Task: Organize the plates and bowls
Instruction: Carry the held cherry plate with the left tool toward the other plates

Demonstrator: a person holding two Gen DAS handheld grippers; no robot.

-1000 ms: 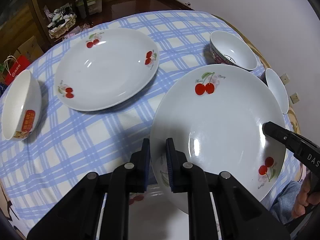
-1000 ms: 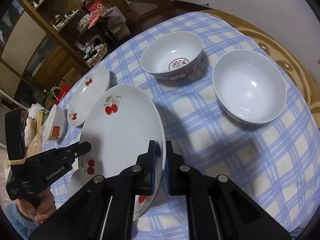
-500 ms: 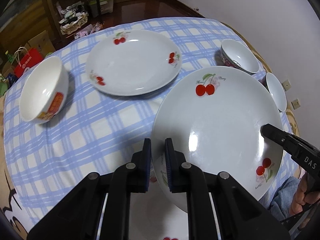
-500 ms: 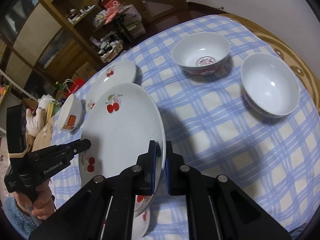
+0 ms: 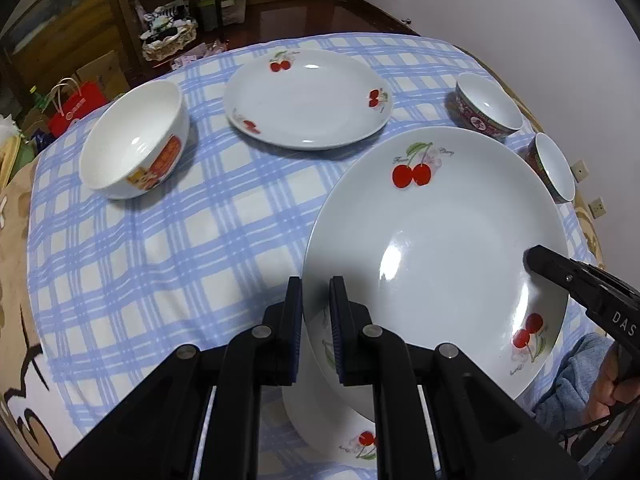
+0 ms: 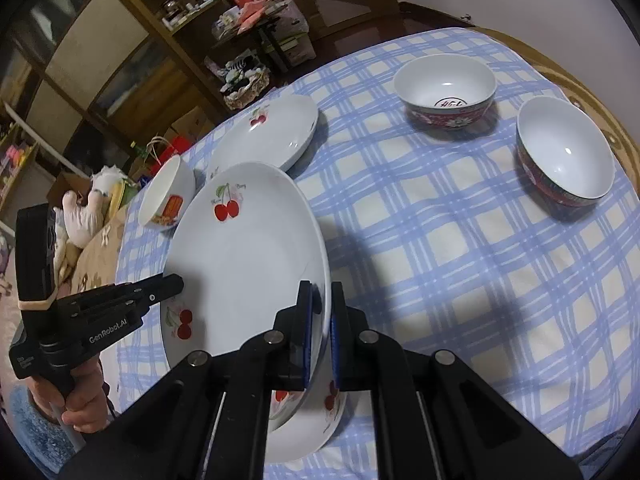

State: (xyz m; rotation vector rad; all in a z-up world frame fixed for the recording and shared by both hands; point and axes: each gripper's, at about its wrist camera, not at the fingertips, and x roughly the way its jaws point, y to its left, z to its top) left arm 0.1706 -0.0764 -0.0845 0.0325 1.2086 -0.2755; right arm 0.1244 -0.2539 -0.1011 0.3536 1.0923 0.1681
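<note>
A large white plate with red cherries (image 5: 440, 240) hangs tilted above the table, held at opposite rims. My left gripper (image 5: 316, 292) is shut on its left rim, and my right gripper (image 6: 321, 292) is shut on its right rim. Each gripper also shows in the other's view, the right gripper (image 5: 536, 258) and the left gripper (image 6: 176, 282). A second cherry plate (image 5: 320, 420) lies on the cloth directly under the held one. A third cherry plate (image 5: 308, 100) sits farther back. A white bowl with an orange label (image 5: 136, 140) stands at the left, and two red-patterned bowls (image 6: 446, 88) (image 6: 564, 152) stand at the right.
A blue-checked cloth (image 5: 160, 260) covers the round table. Wooden shelves with clutter (image 6: 168, 40) and a red bag (image 5: 76, 108) stand beyond the far edge. A person's hand (image 6: 84, 412) grips the left tool's handle.
Both grippers have carried the held plate along together and slightly up. In the left wrist view the far plate and white bowl have slid right, and more of the plate underneath shows.
</note>
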